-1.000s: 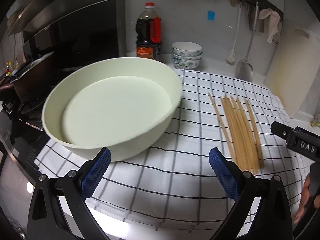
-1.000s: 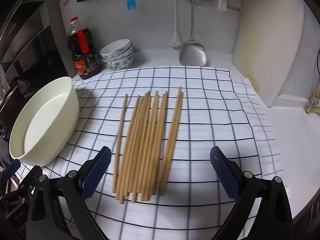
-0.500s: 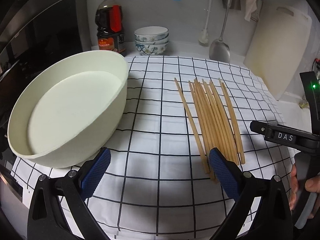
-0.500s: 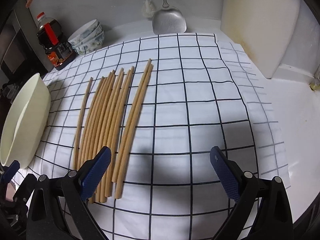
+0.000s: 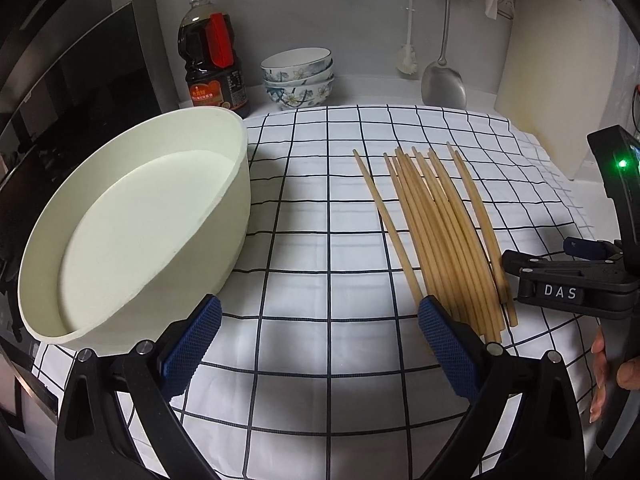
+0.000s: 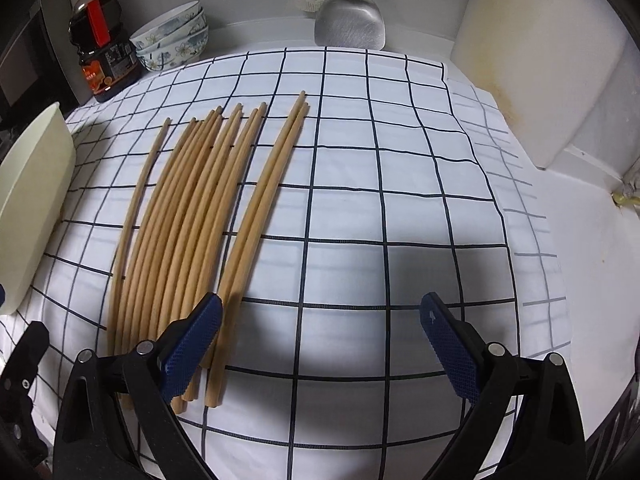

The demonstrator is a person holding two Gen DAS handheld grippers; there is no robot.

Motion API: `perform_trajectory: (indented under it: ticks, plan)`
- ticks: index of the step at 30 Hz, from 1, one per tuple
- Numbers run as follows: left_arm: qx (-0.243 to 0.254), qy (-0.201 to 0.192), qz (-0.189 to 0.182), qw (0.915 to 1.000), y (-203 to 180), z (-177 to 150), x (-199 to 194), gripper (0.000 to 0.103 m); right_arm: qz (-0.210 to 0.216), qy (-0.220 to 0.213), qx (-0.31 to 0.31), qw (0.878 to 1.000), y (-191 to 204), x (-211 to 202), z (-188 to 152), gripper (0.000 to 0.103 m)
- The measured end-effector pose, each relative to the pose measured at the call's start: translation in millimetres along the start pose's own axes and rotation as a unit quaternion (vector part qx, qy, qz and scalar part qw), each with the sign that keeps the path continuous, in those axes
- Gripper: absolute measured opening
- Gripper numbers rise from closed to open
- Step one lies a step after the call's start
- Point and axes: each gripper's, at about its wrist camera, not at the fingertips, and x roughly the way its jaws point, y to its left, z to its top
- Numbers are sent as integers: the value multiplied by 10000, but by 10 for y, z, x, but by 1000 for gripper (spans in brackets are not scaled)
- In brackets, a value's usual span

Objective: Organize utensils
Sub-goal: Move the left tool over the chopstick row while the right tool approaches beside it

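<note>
Bamboo chopsticks: a loose fan of round, pale-tan sticks lying flat on the white cloth with black grid lines, tips toward the back wall. One stray stick sits apart on the basin side, a pair sits apart on the other.

Left gripper: jaws spread wide, empty, above bare cloth; its right knurled blue pad is just beside the near ends of the sticks.

Right gripper: jaws wide apart, nothing held; left pad overlaps the near stick ends in view, contact unclear.

Cream round basin, smooth matte walls, empty, on the cloth's left side.

At the back: dark sauce bottle, stacked floral bowls, steel spatula, pale cutting board leaning upright.
</note>
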Motion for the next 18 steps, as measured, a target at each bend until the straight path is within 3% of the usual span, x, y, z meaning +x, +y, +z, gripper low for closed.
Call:
perform_trajectory:
  ticks: [13,18]
  plan:
    - [21,79,134,9999,-47,26,125,97,21,-28,-21,10000,19,51,-21,95]
    - [54,55,228,9997,-82,30,133,97,-190,-58,-244,9995,79,84,-20,95]
